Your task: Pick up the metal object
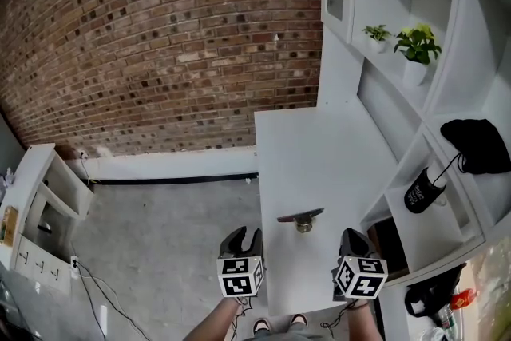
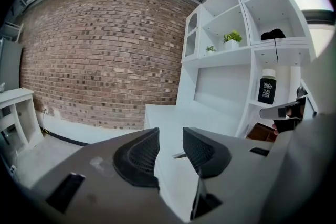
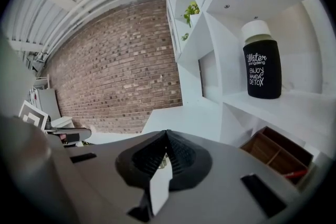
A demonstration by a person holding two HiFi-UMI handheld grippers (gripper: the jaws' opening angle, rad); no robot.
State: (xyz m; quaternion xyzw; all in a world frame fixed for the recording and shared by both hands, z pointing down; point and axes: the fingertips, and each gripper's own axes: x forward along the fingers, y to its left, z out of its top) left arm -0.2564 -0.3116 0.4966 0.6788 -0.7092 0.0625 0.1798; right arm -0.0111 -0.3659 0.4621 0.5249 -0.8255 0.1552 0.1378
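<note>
Reaching for the metal object (image 1: 301, 217), which lies on the table (image 1: 319, 148) just ahead of both tools, looks easiest with the left gripper (image 2: 170, 139), wide apart and empty, since the right gripper (image 3: 166, 139) is squeezed closed on nothing.

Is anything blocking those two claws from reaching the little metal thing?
Nothing visible does. The metal object lies alone on the white table, just ahead of the left gripper and right gripper, with only open space between.
</note>
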